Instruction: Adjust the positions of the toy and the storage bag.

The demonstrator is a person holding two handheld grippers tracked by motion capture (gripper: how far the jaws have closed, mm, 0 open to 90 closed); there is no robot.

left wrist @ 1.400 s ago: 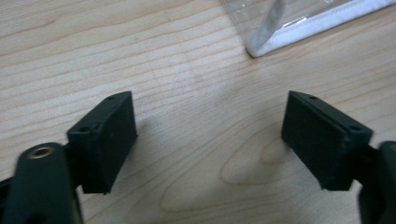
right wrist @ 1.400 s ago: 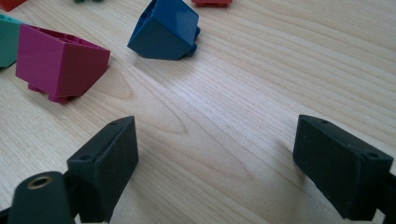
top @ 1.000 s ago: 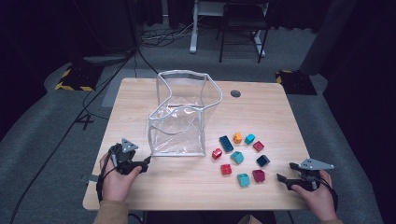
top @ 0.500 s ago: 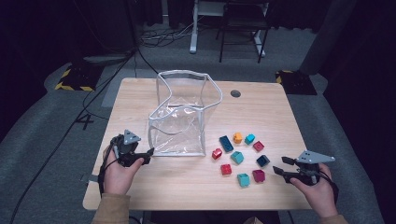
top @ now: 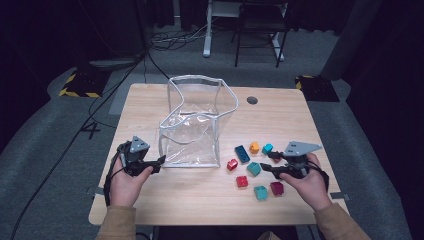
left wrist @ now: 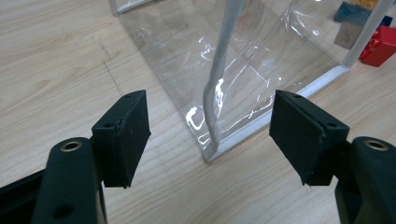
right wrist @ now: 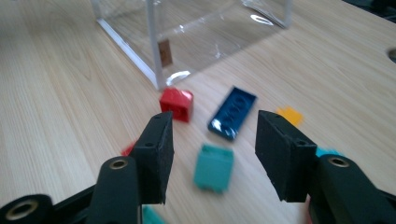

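Right gripper [top: 268, 161] above teal brick [right wrist: 213, 168]

High view looks down on the pale wooden bench [top: 150, 200]; both gripper views sit close, sharing the clear plastic bag [left wrist: 243, 84].

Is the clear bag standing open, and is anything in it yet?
Open and empty: the bag stands upright with its rim spread, and the bricks all lie on the table beside it.

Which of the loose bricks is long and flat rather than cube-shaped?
The dark blue brick, lying flat just right of the red brick; it is an elongated plate, while the others are stubby blocks.
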